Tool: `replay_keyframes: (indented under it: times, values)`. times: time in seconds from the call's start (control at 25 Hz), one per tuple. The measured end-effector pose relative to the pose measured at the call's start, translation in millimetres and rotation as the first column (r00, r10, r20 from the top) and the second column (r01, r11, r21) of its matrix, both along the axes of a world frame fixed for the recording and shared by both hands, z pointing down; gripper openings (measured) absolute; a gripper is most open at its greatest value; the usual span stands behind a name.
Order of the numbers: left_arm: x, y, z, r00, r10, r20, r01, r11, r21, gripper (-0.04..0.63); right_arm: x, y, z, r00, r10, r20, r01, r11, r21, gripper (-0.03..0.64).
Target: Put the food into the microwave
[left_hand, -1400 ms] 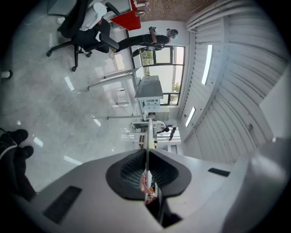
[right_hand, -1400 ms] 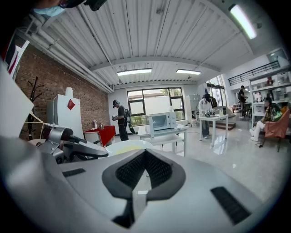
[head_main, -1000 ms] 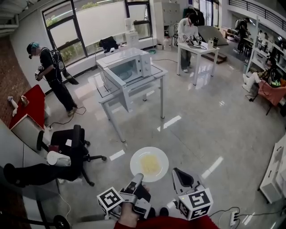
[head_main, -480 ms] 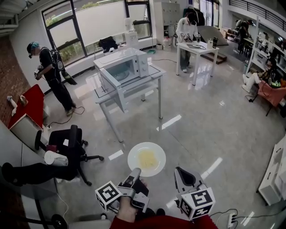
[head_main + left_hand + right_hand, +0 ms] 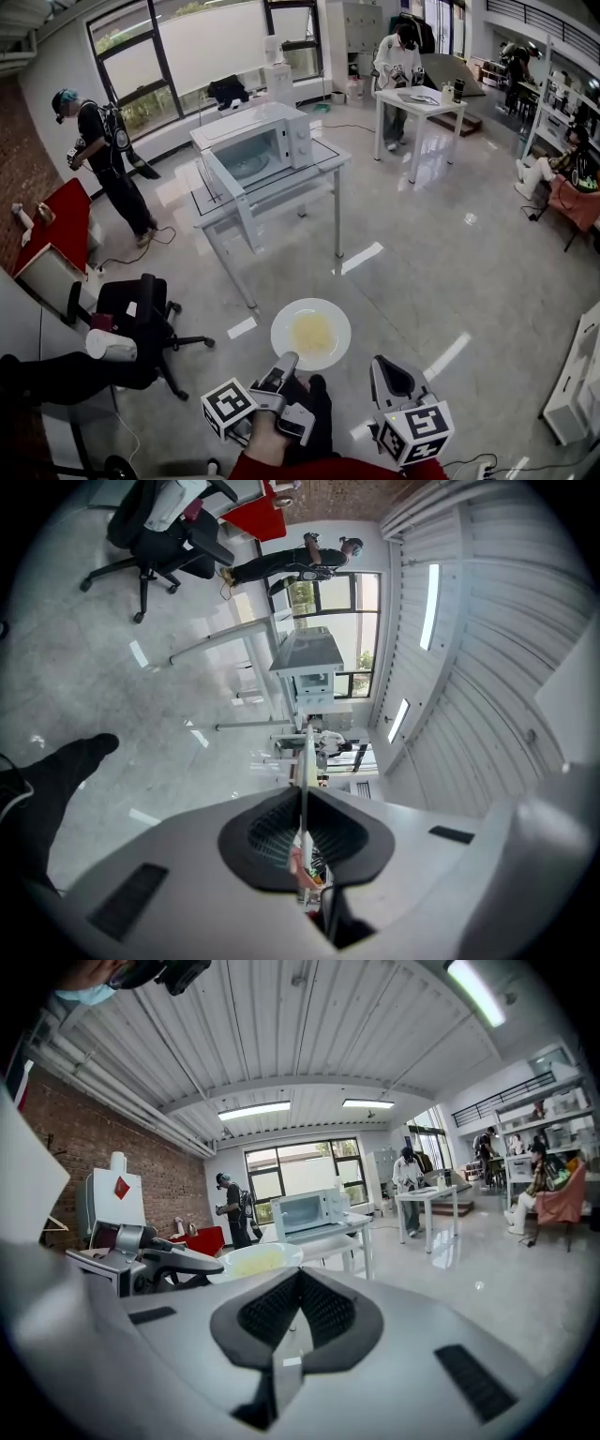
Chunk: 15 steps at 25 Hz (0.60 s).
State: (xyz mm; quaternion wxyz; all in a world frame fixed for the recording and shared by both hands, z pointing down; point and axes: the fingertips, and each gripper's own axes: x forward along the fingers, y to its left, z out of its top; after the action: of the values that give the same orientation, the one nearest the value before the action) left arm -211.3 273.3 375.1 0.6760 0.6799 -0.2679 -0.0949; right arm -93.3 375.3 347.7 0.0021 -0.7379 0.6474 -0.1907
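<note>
A white plate (image 5: 310, 334) carrying yellowish food (image 5: 312, 330) is held out level in front of me. My left gripper (image 5: 286, 361) is shut on its near rim; in the left gripper view the plate (image 5: 303, 789) shows edge-on between the pads. My right gripper (image 5: 382, 367) hangs beside it to the right, shut and empty, and sees the plate (image 5: 253, 1260) to its left. The white microwave (image 5: 253, 141) stands on a white table (image 5: 281, 183) ahead, its door (image 5: 222, 173) swung open to the left.
A black office chair (image 5: 141, 314) stands at the left, near a red table (image 5: 56, 225). One person (image 5: 98, 141) stands left of the microwave table; another works at a white table (image 5: 417, 103) at the back right. Bare glossy floor lies between me and the microwave table.
Both grippers and the plate have moved forward together toward the microwave table, which now looks a little nearer. The grip on the plate is unchanged.
</note>
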Motion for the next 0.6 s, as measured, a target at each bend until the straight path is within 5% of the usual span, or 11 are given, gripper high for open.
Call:
replay_keyframes:
  times: [0.6]
  values:
    - [112.7, -189.2, -11.6, 0.999, -0.032, 0.018, 0.031, 0.999, 0.034, 0.025, 104.7, -189.0, -3.2, 1.0, 0.005, -0.01, -0.006, 0.999, -0.046, 0.014]
